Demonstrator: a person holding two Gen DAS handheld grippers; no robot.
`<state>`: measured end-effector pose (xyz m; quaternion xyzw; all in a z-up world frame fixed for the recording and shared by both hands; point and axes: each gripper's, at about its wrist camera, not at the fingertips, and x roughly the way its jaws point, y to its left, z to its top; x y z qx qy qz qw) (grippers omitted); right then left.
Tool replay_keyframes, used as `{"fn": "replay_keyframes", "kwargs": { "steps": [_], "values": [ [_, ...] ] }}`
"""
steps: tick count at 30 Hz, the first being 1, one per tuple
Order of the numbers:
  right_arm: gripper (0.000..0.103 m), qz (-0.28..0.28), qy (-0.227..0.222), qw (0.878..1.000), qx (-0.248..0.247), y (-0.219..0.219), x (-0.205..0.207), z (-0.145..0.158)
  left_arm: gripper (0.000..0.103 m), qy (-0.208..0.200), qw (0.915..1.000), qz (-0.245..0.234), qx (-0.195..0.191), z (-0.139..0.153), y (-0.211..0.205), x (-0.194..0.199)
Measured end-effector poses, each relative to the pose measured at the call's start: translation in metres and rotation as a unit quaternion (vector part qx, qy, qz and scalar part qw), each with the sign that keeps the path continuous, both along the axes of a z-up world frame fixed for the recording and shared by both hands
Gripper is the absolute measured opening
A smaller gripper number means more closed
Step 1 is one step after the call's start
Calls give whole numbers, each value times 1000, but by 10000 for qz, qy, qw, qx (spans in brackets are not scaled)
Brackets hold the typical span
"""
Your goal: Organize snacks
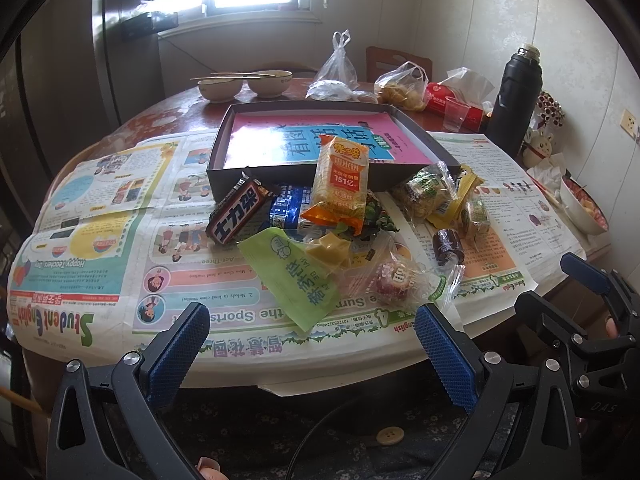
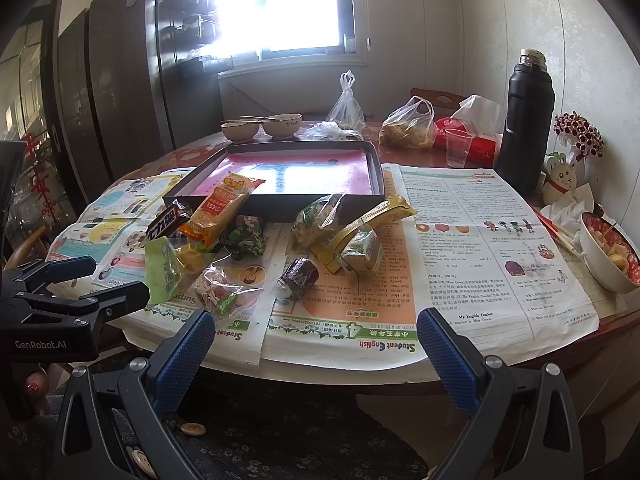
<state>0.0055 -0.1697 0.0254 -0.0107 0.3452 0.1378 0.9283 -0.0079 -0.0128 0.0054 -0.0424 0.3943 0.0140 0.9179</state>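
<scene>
I'm holding the left hand-held gripper (image 1: 308,352) and right hand-held gripper (image 2: 316,354) spread apart, empty, hanging just off the round newspaper-covered bench (image 1: 120,320). The pile of wrapped snacks (image 1: 332,224) is lying near the edge; the shallow black cardboard box (image 1: 224,136) is sitting just behind, touching it.

A home dining room, lived-in: the round desk (image 2: 500,364) is spread with newspaper (image 2: 480,248), two used bowls (image 2: 260,126) with chopsticks sit by the bright window (image 2: 280,4), a tissue box (image 2: 476,136), black thermos (image 2: 528,120), bagged food (image 2: 408,124) and a rabbit figurine (image 2: 562,180) crowd the papered wall
</scene>
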Motion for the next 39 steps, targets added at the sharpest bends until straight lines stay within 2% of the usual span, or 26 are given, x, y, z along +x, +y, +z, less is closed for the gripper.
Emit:
{"fn": "replay_keyframes", "kwargs": {
  "steps": [14,39],
  "values": [
    [102,54,58,10000,-13,3,2,-3,102,49,10000,-9,-69,-3,4,3],
    [102,785,89,9968,-117,34,8,-6,102,132,9994,178,-257,-5,25,10]
  ]
}}
